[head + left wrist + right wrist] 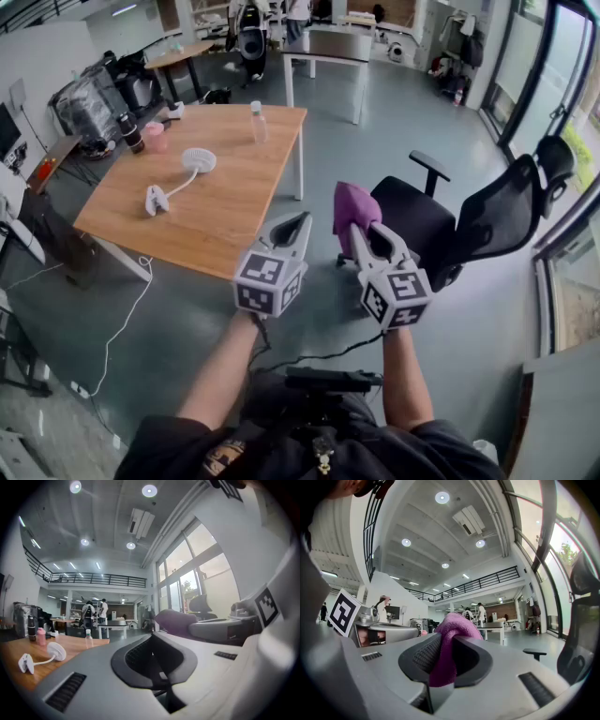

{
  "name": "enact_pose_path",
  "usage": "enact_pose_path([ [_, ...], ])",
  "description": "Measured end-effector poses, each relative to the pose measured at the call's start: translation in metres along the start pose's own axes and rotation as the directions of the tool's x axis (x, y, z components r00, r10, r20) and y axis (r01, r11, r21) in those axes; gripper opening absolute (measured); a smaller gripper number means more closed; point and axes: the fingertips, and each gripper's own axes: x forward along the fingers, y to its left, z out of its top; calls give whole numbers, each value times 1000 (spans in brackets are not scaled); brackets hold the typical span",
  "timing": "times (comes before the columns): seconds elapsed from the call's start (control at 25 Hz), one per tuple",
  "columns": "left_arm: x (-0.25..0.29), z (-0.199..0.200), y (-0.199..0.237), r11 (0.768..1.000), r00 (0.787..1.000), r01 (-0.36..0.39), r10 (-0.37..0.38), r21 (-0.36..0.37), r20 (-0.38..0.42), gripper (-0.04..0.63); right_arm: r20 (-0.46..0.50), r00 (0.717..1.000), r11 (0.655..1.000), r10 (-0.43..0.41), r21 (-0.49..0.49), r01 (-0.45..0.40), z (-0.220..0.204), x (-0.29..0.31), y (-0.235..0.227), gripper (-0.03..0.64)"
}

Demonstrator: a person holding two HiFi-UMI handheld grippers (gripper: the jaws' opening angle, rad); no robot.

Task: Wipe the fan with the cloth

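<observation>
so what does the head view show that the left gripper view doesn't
Only the head view: the person's forearms and the office chair's seat. Only the left gripper view: the ceiling lights and the balcony railing. Both: the white fan on the wooden table, and the purple cloth held by the right gripper.

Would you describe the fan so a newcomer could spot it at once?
Start at the wooden table on the left. Near its middle lies the fan, a round white head on a curved stalk ending in a clip. Unlike the upright bottle and pink cup, it lies flat.
</observation>
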Motion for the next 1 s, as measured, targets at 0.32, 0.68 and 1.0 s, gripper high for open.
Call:
enact_pose_path([
  [0.32,-45,-21,74,982,983,-186,185,-17,-16,8,-5,983,983,186,1,-186,-17,58,62,77],
  [0.68,-133,-42,166,907,909,-417,415,-63,-50,8,-44,906,907,420,-11,-421,-26,120,171,77],
  [1.0,-191,-63,258,867,875,-485,481,-117,-61,8,-95,862,864,498,-24,-502,-40,185,268,77],
])
